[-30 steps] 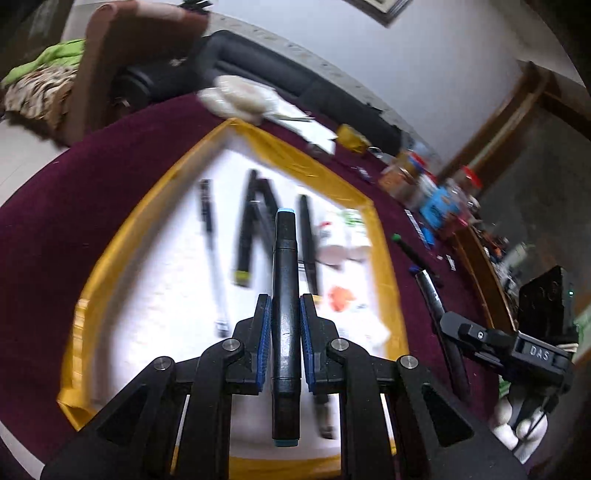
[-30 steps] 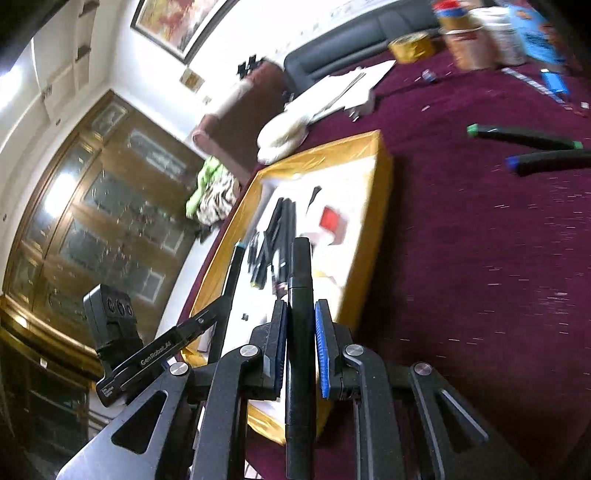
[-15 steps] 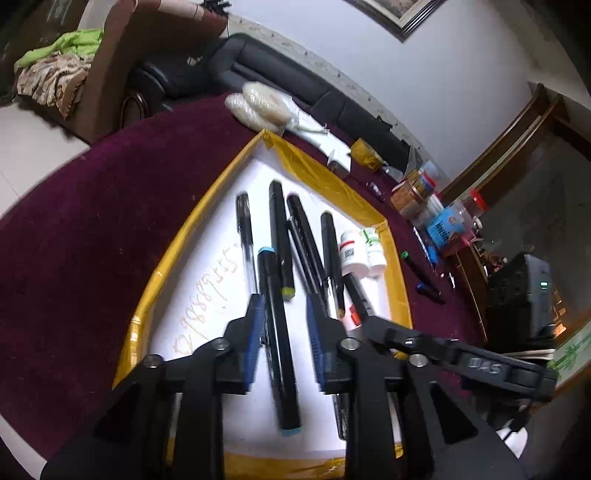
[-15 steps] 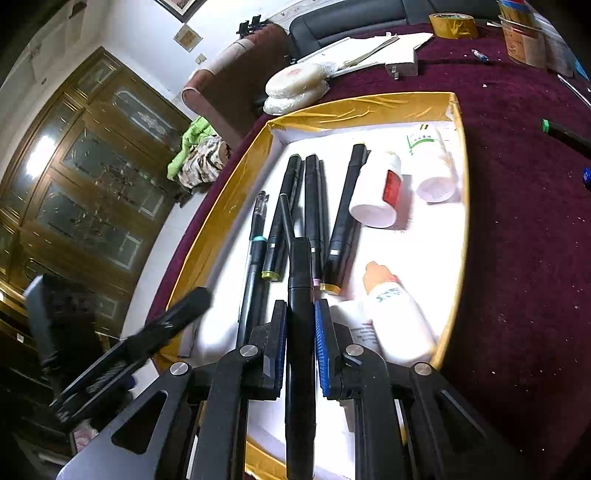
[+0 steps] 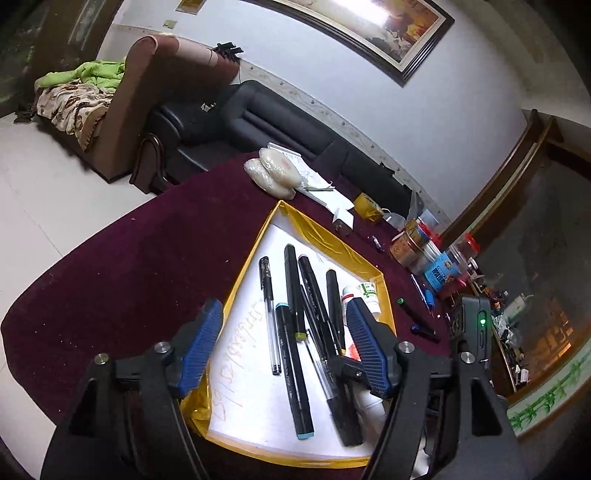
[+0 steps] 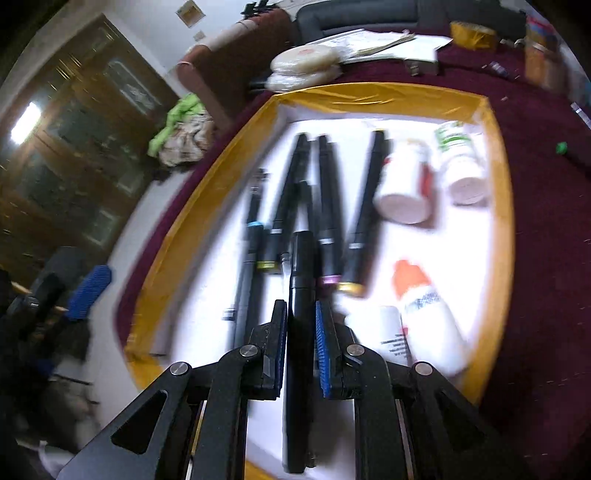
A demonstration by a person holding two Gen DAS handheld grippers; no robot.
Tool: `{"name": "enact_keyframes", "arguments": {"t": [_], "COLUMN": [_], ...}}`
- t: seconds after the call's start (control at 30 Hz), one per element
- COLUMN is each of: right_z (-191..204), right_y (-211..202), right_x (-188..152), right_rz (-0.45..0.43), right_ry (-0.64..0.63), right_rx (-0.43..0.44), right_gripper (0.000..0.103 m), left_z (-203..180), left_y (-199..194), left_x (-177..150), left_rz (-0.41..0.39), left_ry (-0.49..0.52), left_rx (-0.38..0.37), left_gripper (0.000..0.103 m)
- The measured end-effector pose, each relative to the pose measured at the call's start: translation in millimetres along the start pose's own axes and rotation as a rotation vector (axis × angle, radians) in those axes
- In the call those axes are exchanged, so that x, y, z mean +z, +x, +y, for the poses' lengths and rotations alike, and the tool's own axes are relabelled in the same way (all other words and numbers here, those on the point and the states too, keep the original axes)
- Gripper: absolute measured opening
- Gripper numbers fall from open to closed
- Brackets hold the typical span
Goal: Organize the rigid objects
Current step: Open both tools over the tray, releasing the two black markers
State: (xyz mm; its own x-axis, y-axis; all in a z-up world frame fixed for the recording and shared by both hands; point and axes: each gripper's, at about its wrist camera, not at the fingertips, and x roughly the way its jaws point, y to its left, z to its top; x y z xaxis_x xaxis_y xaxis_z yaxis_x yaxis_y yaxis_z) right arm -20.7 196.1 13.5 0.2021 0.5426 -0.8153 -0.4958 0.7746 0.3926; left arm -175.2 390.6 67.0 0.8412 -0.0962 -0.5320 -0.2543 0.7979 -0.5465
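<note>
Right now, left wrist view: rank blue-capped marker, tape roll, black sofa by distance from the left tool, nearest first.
1. Blue-capped marker: in the tray, lying free between the opening jaws of the left tool.
2. Tape roll: on the maroon table beyond the tray's far corner.
3. Black sofa: behind the table, against the wall.

Tray [image 5: 236, 299] sitting on the bench [image 5: 129, 280], pens [image 5: 295, 291] lying side by side inside, bottles [image 6: 406, 184] lying to their right, sofa [image 5: 280, 125] standing behind.

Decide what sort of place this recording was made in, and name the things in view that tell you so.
Most likely a home living room: a black sofa along the wall, a framed painting above it, and a cluttered table with a maroon cloth.
</note>
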Motion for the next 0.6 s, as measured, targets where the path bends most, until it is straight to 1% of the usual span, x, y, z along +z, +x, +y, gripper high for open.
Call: {"name": "enact_keyframes", "arguments": {"t": [0.07, 0.13, 0.2, 0.33, 0.37, 0.43, 0.53, 0.6], "right_z": [-1.4, 0.5, 4.0, 8.2, 8.5, 4.1, -2.4, -2.2], "right_y": [-2.8, -7.9, -12.7, -14.5, -12.8, -14.1, -23.6, -31.2], "right_x": [-2.2, -4.8, -7.5, -11.3, -10.6, -10.2, -11.9, -14.3], "right_rz": [-0.009, -0.017, -0.016, 0.004, 0.003, -0.010, -0.054, -0.078], "right_ry": [-0.014, -0.031, -0.046, -0.058, -0.053, -0.035, -0.010, -0.010], "right_rx": [-0.032, -0.026, 0.041, 0.144, 0.151, 0.137, 0.113, 0.137], "right_gripper": [0.014, 0.015, 0.016, 0.017, 0.017, 0.018, 0.018, 0.018], "left_z": [-0.3, -1.6, -4.7, -10.3, -11.0, -13.2, -14.7, -15.2], "left_y": [2.4, 4.7, 6.9, 8.6, 8.3, 6.7, 4.4, 3.9], "left_x": [-1.2, -2.7, -4.2, -6.1, -6.1, -6.2, -5.8, -6.1], "left_rz": [0.007, 0.015, 0.021, 0.035, 0.036, 0.032, 0.025, 0.023], "left_ry": [-0.001, 0.005, 0.012, 0.020, 0.023, 0.029, 0.033, 0.033], "left_rx": [0.005, 0.005, 0.003, 0.006, 0.008, 0.014, 0.017, 0.020], "left_gripper": [0.069, 0.069, 0.069, 0.069, 0.069, 0.071, 0.072, 0.072]}}
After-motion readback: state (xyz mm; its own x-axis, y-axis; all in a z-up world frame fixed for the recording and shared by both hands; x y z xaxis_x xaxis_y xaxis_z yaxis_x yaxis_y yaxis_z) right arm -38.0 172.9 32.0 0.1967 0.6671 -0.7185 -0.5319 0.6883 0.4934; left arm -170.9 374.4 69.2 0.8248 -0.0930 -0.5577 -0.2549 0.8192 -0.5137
